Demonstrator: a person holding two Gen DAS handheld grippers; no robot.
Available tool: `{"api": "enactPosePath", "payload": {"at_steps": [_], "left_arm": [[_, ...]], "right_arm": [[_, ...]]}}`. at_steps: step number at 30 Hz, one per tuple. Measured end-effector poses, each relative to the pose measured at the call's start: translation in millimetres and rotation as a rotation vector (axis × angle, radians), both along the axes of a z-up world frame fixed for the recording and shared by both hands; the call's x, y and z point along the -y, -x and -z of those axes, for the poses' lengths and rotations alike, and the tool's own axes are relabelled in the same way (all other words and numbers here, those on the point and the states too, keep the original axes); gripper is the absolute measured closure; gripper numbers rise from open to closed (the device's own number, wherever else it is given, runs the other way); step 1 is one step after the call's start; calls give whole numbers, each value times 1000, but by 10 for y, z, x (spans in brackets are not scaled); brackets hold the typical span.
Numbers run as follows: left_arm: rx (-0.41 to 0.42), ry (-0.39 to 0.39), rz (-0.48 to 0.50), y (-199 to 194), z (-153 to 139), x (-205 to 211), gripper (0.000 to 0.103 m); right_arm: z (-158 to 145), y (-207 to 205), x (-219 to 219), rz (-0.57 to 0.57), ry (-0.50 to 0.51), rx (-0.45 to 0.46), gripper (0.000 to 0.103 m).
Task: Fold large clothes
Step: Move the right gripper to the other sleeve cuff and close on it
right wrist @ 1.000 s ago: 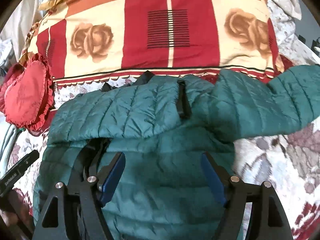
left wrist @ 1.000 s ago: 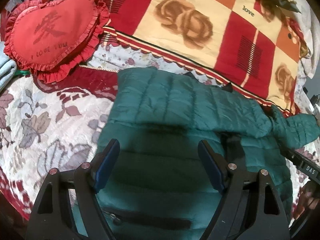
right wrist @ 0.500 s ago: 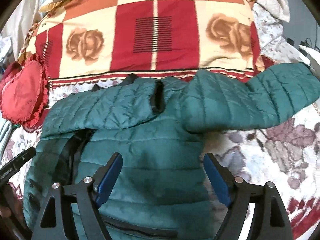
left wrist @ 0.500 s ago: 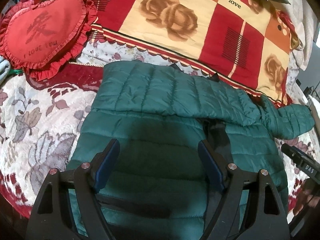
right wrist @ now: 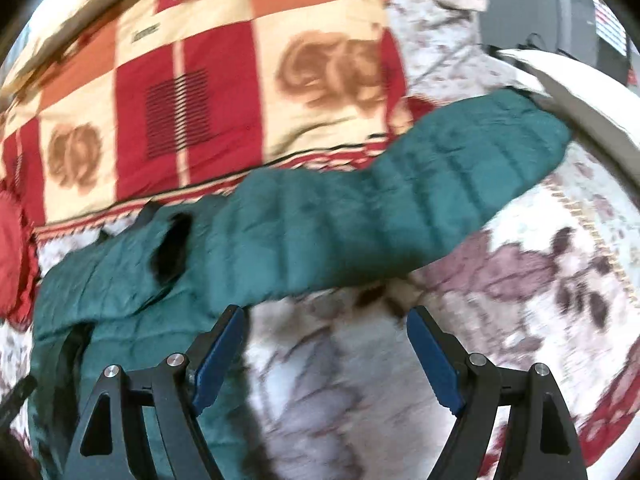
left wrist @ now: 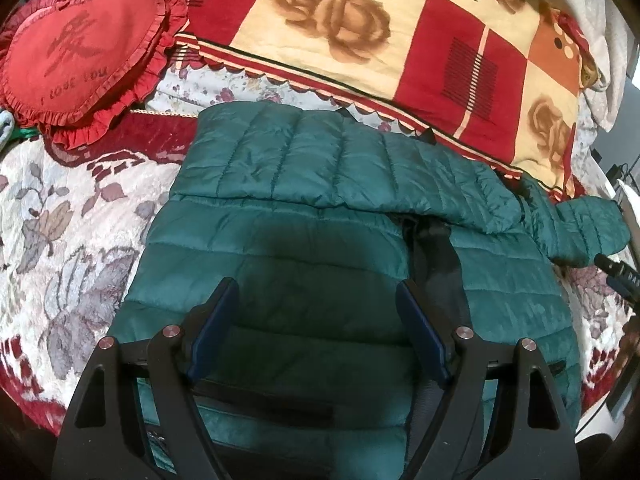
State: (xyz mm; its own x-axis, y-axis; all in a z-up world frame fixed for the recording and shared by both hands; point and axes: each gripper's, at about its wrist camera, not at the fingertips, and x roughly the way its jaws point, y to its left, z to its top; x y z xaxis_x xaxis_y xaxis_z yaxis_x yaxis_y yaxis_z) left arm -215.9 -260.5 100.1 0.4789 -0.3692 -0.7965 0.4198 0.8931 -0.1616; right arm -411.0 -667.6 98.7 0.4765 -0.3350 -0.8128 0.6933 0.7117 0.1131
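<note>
Bedspread [left wrist: 60, 216]: a floral cover is spread under everything; it is seen to the left of the left gripper and directly ahead of and beneath the right gripper.
Blanket [left wrist: 400, 28]: a red, cream and orange checked blanket with rose prints and the word "love" is laid far ahead of both grippers, beyond the jacket.
Jacket [left wrist: 304, 248]: a green quilted jacket is laid flat on the bedspread, directly below and ahead of the left gripper; in the right wrist view it is found to the left of the right gripper.
Folded sleeve [left wrist: 344, 160]: one sleeve is laid across the jacket's upper part, ahead of the left gripper.
Outstretched sleeve [right wrist: 420, 200]: the other sleeve is stretched out ahead of the right gripper, running up to the right; this view is blurred.
Cushion [left wrist: 84, 48]: a red heart-shaped frilled cushion is placed far ahead and to the left of the left gripper.
Left gripper [left wrist: 318, 324]: held wide apart above the jacket body; nothing is gripped.
Right gripper [right wrist: 326, 354]: held wide apart above the bedspread, just beside the jacket's edge; nothing is gripped.
</note>
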Motion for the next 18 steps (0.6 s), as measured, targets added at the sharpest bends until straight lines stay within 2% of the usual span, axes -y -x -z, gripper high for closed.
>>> {"api": "enactPosePath", "payload": {"at_steps": [10,16,18], "left_arm": [[-21,19,2,38,-13,-46,22],[-35,17,0,60,26,-67,22],[-41,17,-3,62,41,-75,22]], "right_arm": [[-127,136,450,92,65,-22,22],[-253,241,857,180,69,31,22],[-301,297,1032,230,77,47,18]]}}
